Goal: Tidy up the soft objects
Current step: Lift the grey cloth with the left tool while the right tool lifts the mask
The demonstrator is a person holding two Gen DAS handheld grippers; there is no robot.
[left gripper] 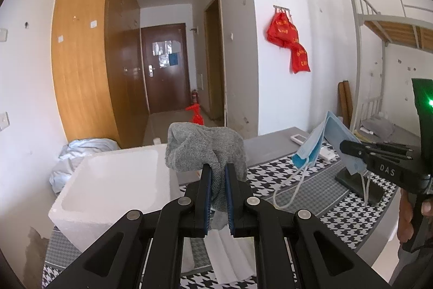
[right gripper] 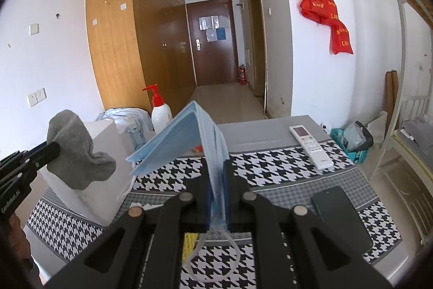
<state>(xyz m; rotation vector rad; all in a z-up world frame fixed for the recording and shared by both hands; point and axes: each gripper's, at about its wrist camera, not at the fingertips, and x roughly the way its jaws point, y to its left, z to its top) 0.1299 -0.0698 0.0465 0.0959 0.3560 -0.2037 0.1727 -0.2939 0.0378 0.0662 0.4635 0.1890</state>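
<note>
Both soft items are off the tabletop (right gripper: 284,126) and in hand; neither is stowed.

Left gripper (left gripper: 218,167): jaws closed narrowly on a grey sock (left gripper: 205,151), which bunches above the fingertips and hangs in the air just beside the open top of the white foam box (left gripper: 108,180). In the right wrist view the sock (right gripper: 78,151) is clear of the box (right gripper: 102,142), not inside it.

Right gripper (right gripper: 217,167): jaws pinched tight on a folded blue mask (right gripper: 184,134), held up over the middle of the tabletop. Its ear loops dangle below the jaws. In the left wrist view the mask (left gripper: 314,148) sits well apart from the box.

Judgement: the task is in its carrying stage. The box, at the left end of the tabletop, looks like the likely destination, though nothing confirms this. As far as its interior shows, it appears empty. Both placements remain to be done.

Surroundings: a houndstooth cloth (right gripper: 270,161) covers most of the tabletop. A white remote (right gripper: 311,146) lies toward the far right corner and a dark phone (right gripper: 341,216) near the right edge. A pump bottle (right gripper: 159,110) and a water bottle (right gripper: 135,134) stand behind the box.

Obstructions: none stands between the sock and the box opening. The mask's loose loops could snag on the box rim.
</note>
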